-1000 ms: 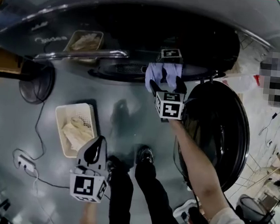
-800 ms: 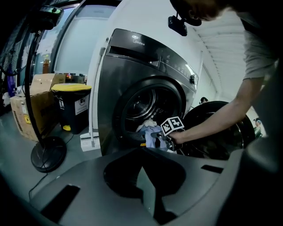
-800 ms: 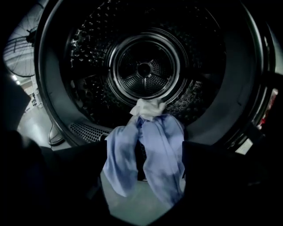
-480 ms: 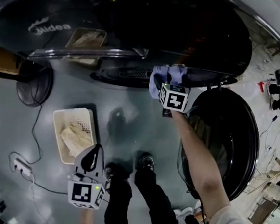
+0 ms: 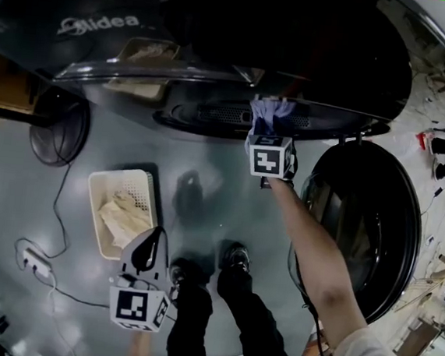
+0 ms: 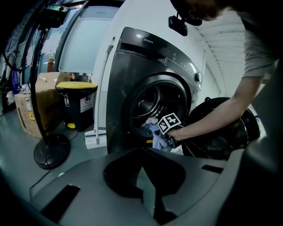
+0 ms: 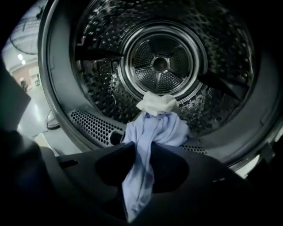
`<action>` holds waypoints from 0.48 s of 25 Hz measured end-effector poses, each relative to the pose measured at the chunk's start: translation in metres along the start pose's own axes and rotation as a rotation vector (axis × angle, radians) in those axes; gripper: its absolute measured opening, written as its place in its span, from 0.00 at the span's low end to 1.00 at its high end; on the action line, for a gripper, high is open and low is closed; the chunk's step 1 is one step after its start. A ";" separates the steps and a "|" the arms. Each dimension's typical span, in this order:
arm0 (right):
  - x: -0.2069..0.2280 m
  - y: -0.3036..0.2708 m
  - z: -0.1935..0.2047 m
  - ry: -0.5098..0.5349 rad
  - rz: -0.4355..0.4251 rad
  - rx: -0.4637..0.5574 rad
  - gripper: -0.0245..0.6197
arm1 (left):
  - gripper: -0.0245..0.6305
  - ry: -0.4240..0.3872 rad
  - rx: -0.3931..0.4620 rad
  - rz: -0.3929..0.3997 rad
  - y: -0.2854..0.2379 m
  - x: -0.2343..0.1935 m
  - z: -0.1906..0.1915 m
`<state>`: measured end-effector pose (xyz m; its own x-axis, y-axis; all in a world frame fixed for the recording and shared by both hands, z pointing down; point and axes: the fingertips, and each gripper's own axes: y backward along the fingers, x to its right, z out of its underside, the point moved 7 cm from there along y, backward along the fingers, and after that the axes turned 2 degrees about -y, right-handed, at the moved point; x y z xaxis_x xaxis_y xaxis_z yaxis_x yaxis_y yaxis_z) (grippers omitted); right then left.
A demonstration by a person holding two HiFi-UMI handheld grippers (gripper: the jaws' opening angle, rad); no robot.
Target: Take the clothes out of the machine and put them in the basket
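Dark grey front-load machine (image 5: 221,24), "Midea" on its front panel, round door (image 5: 366,226) swung open at right. White basket (image 5: 100,189) on the floor at left, pale cloth inside. Right gripper (image 5: 266,129) at the drum mouth, jaws just closed in, clamped on the pale blue garment (image 7: 152,130); white cloth (image 7: 157,103) just behind. Left gripper (image 5: 152,241) beside the basket, jaws together, empty.

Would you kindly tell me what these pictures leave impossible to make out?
Right gripper view: the light blue cloth garment covers the lower part of the white crumpled cloth.
Head view: the dark grey washing machine's own body hides its drum.
Head view: the pale cloth in the cream plastic basket is too small to identify.
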<state>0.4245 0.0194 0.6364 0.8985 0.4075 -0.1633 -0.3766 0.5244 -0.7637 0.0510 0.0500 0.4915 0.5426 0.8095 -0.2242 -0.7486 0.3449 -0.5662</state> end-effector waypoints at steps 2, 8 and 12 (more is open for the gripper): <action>0.000 0.000 -0.001 0.008 0.006 -0.017 0.20 | 0.07 -0.003 -0.003 -0.003 0.003 -0.001 0.001; 0.008 0.022 -0.010 -0.049 -0.048 0.011 0.18 | 0.07 0.009 0.004 -0.017 0.014 -0.002 -0.005; 0.004 0.048 -0.008 -0.063 -0.099 0.033 0.17 | 0.07 0.013 0.009 -0.004 0.024 0.008 -0.012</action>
<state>0.4115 0.0404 0.5939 0.9159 0.3986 -0.0478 -0.2953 0.5883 -0.7528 0.0420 0.0592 0.4670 0.5506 0.8017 -0.2326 -0.7498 0.3526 -0.5598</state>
